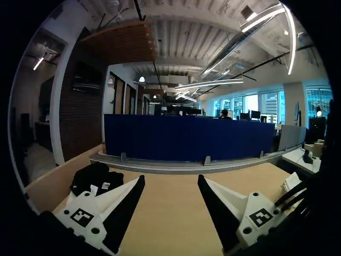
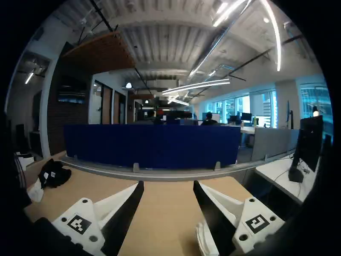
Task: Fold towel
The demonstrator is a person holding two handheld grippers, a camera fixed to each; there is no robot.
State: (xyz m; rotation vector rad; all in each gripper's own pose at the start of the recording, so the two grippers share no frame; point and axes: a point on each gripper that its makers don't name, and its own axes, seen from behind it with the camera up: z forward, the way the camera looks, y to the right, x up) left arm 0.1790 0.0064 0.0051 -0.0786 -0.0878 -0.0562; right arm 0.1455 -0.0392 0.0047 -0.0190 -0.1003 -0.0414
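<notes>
Showing a crumpled black towel (image 1: 90,177) lying at the left of a pale wooden table (image 1: 170,222), just beyond the left gripper (image 1: 171,177); holding that gripper's jaws wide over bare tabletop, gripping nothing; hovering the right gripper (image 2: 168,182) likewise, jaws wide and empty, towel well off to its left; facing a blue partition (image 1: 187,138) along the table's far edge; catching a white layered stack (image 2: 203,239) beside the right gripper's finger.
</notes>
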